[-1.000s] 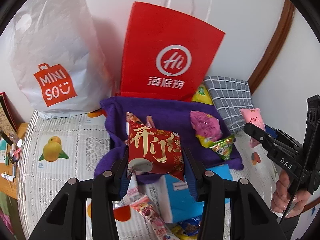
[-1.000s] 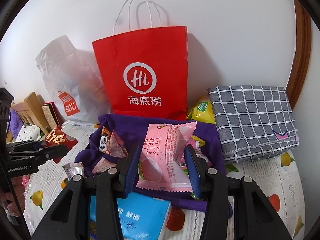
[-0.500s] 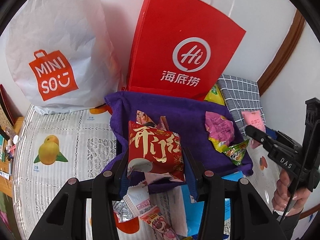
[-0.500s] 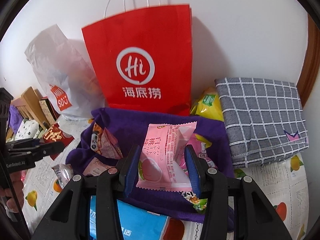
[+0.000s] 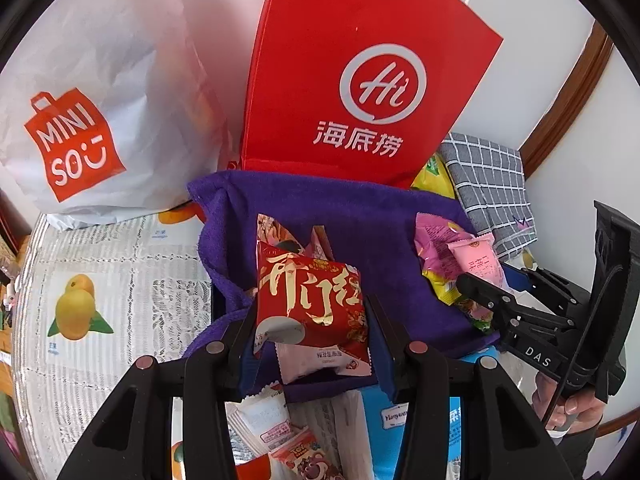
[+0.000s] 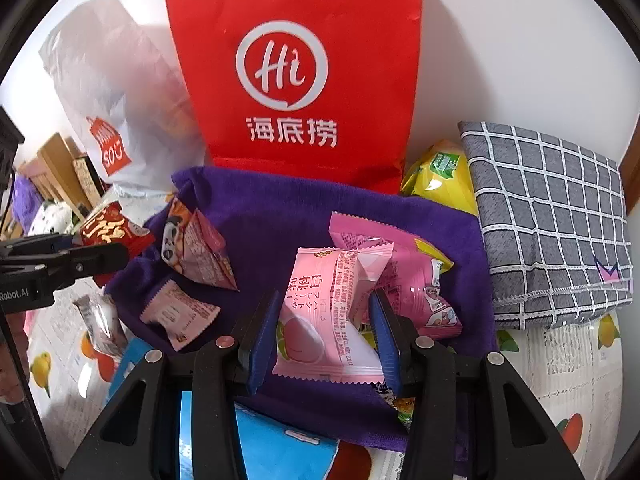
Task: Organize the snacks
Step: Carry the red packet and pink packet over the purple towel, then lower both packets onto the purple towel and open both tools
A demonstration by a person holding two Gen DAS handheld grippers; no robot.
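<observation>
Two snack packets carried at once toward a purple towel (image 6: pixel 280 216) spread on the counter (image 5: pixel 120 264), which serves as the collecting area in front of an upright red paper bag (image 6: pixel 296 80); the left gripper (image 5: pixel 310 320) pinches a red packet with gold lettering (image 5: pixel 308 300) by its two side edges, so that the printed face stays toward the camera and the sealed ends hang free; the right gripper (image 6: pixel 324 328) likewise pinches a pink peach-print packet (image 6: pixel 332 316) across its width, jaws pressed against the wrapper on both sides; both packets are held above the towel's near edge, apparently clear of it; several packets already lie on the towel, among them a triangular panda-print packet (image 6: pixel 196 252) and a pink-and-yellow packet (image 6: pixel 416 288); both tools point forward and slightly downward toward the towel, side by side, the right one visible at the edge of the left view with the hand (image 5: pixel 572 408) around its grip; a white Miniso bag (image 5: pixel 100 100) and a folded grey checked cloth (image 6: pixel 552 220) flank the red bag; judged stage: delivery, release pending.
</observation>
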